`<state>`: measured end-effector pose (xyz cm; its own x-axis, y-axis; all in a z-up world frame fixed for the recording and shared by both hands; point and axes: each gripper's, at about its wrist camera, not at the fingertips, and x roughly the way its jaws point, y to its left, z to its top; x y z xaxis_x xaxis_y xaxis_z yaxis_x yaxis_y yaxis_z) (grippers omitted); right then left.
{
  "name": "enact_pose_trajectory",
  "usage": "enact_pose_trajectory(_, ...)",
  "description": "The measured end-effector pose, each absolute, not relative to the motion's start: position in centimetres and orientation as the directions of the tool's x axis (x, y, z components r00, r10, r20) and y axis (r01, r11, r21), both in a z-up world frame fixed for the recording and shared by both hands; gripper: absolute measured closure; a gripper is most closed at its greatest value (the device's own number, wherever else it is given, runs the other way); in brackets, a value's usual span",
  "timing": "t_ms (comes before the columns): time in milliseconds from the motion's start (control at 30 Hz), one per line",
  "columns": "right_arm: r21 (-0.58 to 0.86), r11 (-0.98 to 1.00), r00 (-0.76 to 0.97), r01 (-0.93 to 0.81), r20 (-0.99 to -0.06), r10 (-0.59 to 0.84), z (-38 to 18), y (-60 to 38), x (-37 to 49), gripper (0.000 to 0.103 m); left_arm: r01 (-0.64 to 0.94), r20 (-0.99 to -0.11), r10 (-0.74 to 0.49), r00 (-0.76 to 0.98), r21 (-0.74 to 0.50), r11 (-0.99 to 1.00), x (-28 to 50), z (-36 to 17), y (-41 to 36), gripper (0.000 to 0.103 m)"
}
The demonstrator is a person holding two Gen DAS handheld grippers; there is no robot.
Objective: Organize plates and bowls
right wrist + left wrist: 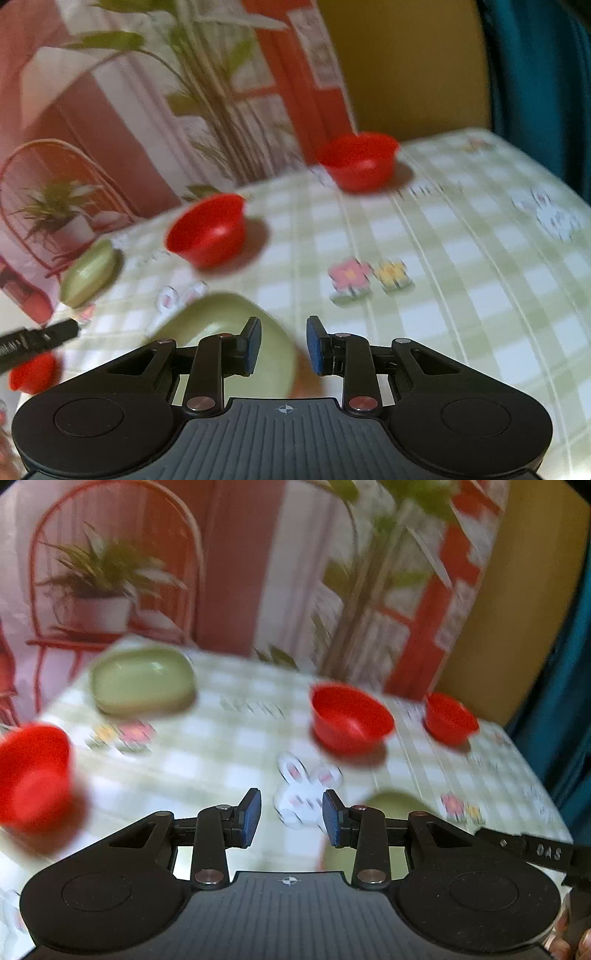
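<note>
Nothing stacked — three red bowls [351, 716] scattered, green plates [142, 679] apart; my left gripper [291, 818] and right gripper [283, 345] both spread, empty.

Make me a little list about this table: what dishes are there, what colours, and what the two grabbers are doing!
red bowls: three; one at the left edge, one in the middle, one at the far right
green dishes: one far on the left, one close under the grippers
tablecloth: green and white checks, with bunny and flower pictures
left gripper: jaws open, holding nothing
right gripper: jaws open, holding nothing, above the near green dish
stacked yet: no, every dish sits apart
picture: blurry
</note>
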<state>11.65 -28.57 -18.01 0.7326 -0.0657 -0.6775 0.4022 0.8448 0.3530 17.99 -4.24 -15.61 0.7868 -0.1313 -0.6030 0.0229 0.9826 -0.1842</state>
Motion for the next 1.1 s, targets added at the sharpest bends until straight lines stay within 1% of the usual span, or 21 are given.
enact_pose_trajectory(100,0.354,0.868,0.762,0.349,-0.647,-0.042,-16.4,-27.7,12.8,0.077,-0.010,-0.559,-0.084,0.825,-0.163,0.987,17.3,-12.9,-1.0,0.065)
enact_pose_trajectory(200,0.336,0.896,0.784,0.292,-0.620,-0.023,-14.8,-26.3,14.4,0.077,-0.062,-0.530,-0.037,0.847,-0.169,0.984,16.4,-10.9,3.0,0.065)
enact_pose_trajectory(333,0.315,0.922,0.800,0.224,-0.601,0.010,-13.1,-24.1,17.1,0.077,-0.150,-0.516,0.047,0.855,-0.160,0.976,15.5,-8.7,8.5,0.065)
enact_pose_trajectory(500,0.268,0.954,0.808,0.133,-0.587,0.052,-11.8,-20.4,20.5,0.077,-0.268,-0.499,0.194,0.844,-0.080,0.960,14.9,-6.6,13.8,0.065)
enact_pose_trajectory(600,0.239,0.969,0.804,0.070,-0.588,0.087,-11.5,-17.7,23.2,0.077,-0.300,-0.496,0.227,0.838,-0.070,0.951,15.1,-5.9,16.5,0.064)
enact_pose_trajectory(700,0.213,0.977,0.800,0.018,-0.589,0.114,-11.4,-15.3,25.6,0.077,-0.310,-0.503,0.241,0.830,-0.056,0.949,16.0,-5.9,17.8,0.061)
enact_pose_trajectory(767,0.184,0.983,0.799,-0.023,-0.588,0.128,-11.3,-13.7,27.5,0.077,-0.300,-0.508,0.235,0.828,-0.049,0.953,17.0,-6.4,18.0,0.054)
enact_pose_trajectory(833,0.156,0.986,0.796,-0.055,-0.589,0.138,-11.2,-12.3,29.1,0.077,-0.279,-0.505,0.211,0.837,-0.063,0.958,17.9,-7.0,18.2,0.042)
enact_pose_trajectory(867,0.143,0.987,0.792,-0.075,-0.592,0.146,-11.3,-11.7,30.1,0.077,-0.264,-0.499,0.193,0.845,-0.075,0.961,18.5,-7.4,18.0,0.040)
enact_pose_trajectory(900,0.138,0.986,0.786,-0.096,-0.598,0.160,-11.4,-11.1,31.3,0.077,-0.240,-0.494,0.167,0.853,-0.087,0.967,19.2,-7.9,17.9,0.036)
enact_pose_trajectory(933,0.140,0.984,0.781,-0.108,-0.601,0.171,-11.5,-10.8,32.2,0.077,-0.212,-0.499,0.138,0.856,-0.094,0.973,20.3,-8.7,17.8,0.036)
enact_pose_trajectory(1100,0.171,0.975,0.767,-0.143,-0.603,0.218,-12.6,-10.0,37.3,0.077,-0.187,-0.543,0.097,0.834,-0.112,0.976,25.6,-12.1,16.9,0.036)
